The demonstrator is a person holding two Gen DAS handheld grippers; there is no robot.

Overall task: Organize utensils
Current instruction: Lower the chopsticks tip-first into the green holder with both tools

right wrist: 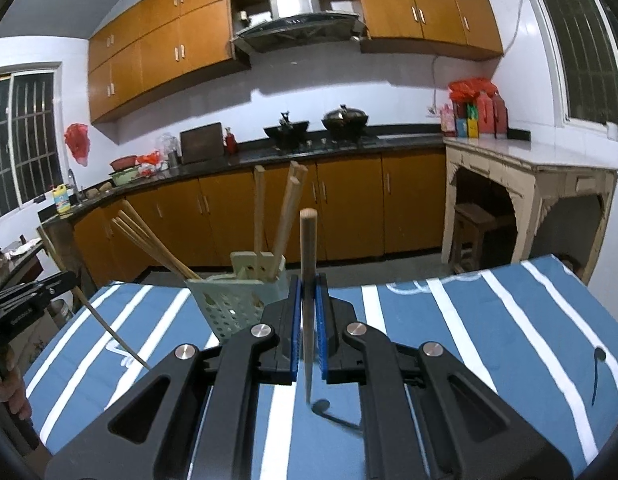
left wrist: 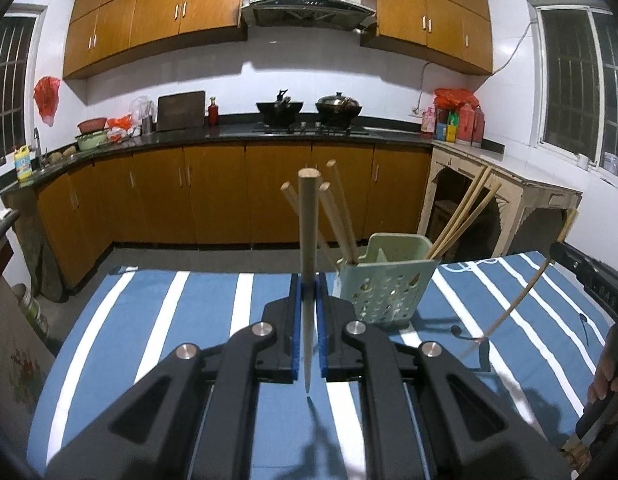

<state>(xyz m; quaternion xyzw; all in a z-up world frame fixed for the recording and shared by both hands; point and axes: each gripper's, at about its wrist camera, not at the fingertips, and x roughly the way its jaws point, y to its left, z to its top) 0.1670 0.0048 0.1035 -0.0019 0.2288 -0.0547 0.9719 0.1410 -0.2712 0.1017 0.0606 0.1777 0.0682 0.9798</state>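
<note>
A pale green perforated utensil holder (left wrist: 383,280) stands on the blue striped tablecloth (left wrist: 189,312) with several wooden chopsticks in it; it also shows in the right wrist view (right wrist: 239,300). My left gripper (left wrist: 309,288) is shut on a wooden chopstick (left wrist: 308,240), held upright left of the holder. My right gripper (right wrist: 308,290) is shut on another wooden chopstick (right wrist: 308,272), upright just right of the holder. The right gripper's chopstick (left wrist: 521,300) shows at the right of the left wrist view. The left gripper's chopstick (right wrist: 109,330) shows at the left of the right wrist view.
A dark spoon (right wrist: 596,376) lies on the cloth at the right. A metal spoon (right wrist: 333,414) lies under my right gripper. Kitchen counters with woks (left wrist: 309,114) stand beyond the table's far edge. A pale side table (right wrist: 529,184) stands at the right.
</note>
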